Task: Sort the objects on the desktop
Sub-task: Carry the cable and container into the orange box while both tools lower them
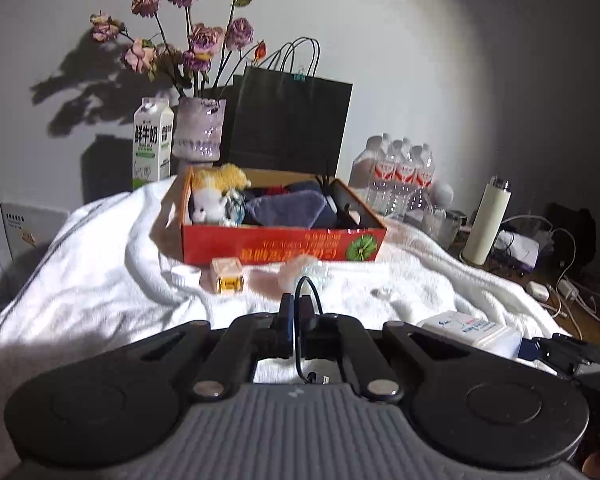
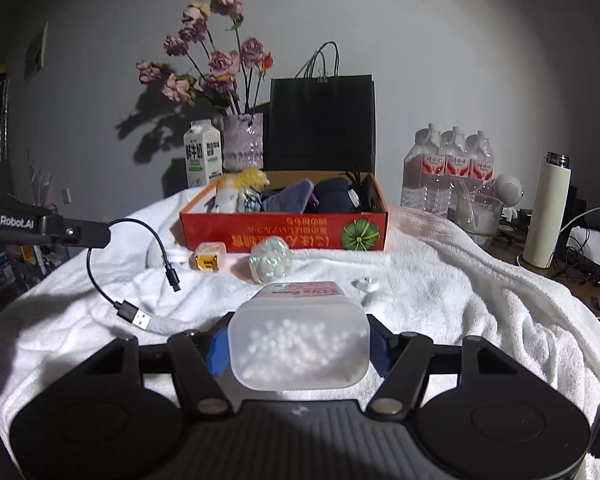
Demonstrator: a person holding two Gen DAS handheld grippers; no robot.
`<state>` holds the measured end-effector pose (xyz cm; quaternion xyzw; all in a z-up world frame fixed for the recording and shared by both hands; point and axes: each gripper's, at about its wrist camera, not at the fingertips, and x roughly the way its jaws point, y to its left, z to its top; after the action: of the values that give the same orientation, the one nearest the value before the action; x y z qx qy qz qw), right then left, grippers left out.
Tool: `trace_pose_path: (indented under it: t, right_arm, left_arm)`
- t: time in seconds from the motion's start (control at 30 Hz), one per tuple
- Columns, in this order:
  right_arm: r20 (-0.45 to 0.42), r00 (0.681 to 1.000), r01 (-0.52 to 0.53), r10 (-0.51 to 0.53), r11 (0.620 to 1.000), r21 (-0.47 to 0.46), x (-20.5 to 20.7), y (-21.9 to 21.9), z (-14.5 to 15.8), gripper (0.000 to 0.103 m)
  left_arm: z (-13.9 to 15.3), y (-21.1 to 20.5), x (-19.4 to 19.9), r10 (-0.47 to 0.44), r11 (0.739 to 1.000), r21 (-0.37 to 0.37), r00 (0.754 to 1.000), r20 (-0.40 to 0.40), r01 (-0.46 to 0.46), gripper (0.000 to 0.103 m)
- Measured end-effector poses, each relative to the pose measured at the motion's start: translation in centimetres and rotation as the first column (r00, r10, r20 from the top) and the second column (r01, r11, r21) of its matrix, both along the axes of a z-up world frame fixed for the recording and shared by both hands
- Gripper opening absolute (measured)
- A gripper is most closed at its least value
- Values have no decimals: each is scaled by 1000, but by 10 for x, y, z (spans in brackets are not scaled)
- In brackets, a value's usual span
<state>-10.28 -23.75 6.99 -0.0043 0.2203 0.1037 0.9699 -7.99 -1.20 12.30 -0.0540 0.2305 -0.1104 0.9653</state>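
My left gripper (image 1: 297,320) is shut on a black USB cable (image 1: 308,286), whose loop rises above the fingertips. In the right wrist view the cable (image 2: 100,280) hangs from that gripper (image 2: 82,235) at the left, both plugs dangling over the white towel (image 2: 440,300). My right gripper (image 2: 298,340) is shut on a translucent box of cotton swabs (image 2: 300,360), with a blue pad on each side of it. Ahead stands an open red carton (image 2: 284,236) holding a plush toy, cloths and dark items. In front of it lie a small pink and yellow cube (image 2: 209,258), a shiny ball (image 2: 270,260) and a small white piece (image 2: 366,284).
Behind the carton stand a milk carton (image 2: 202,154), a vase of dried roses (image 2: 243,142) and a black paper bag (image 2: 322,120). To the right are water bottles (image 2: 448,168), a glass (image 2: 478,214), a white flask (image 2: 546,216) and loose cables on the wooden desk.
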Motion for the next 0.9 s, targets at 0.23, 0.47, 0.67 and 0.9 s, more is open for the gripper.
trace_pose_path:
  t: [0.23, 0.47, 0.67, 0.9]
  right_arm:
    - [57, 998, -25, 24, 1000, 10, 25, -8, 26, 65]
    - [83, 996, -25, 25, 1000, 1, 115, -17, 57, 65]
    - [-4, 1000, 9, -9, 1000, 24, 239, -12, 62, 65]
    - [-180, 983, 37, -48, 997, -63, 347, 16, 30, 65]
  left_arm:
    - [28, 9, 54, -10, 1000, 16, 999, 35, 9, 3]
    - [51, 23, 158, 38, 999, 1, 999, 21, -38, 3]
    - [32, 26, 261, 94, 996, 6, 990, -106, -94, 3]
    - [-15, 39, 327, 155, 987, 75, 968, -199, -143, 3]
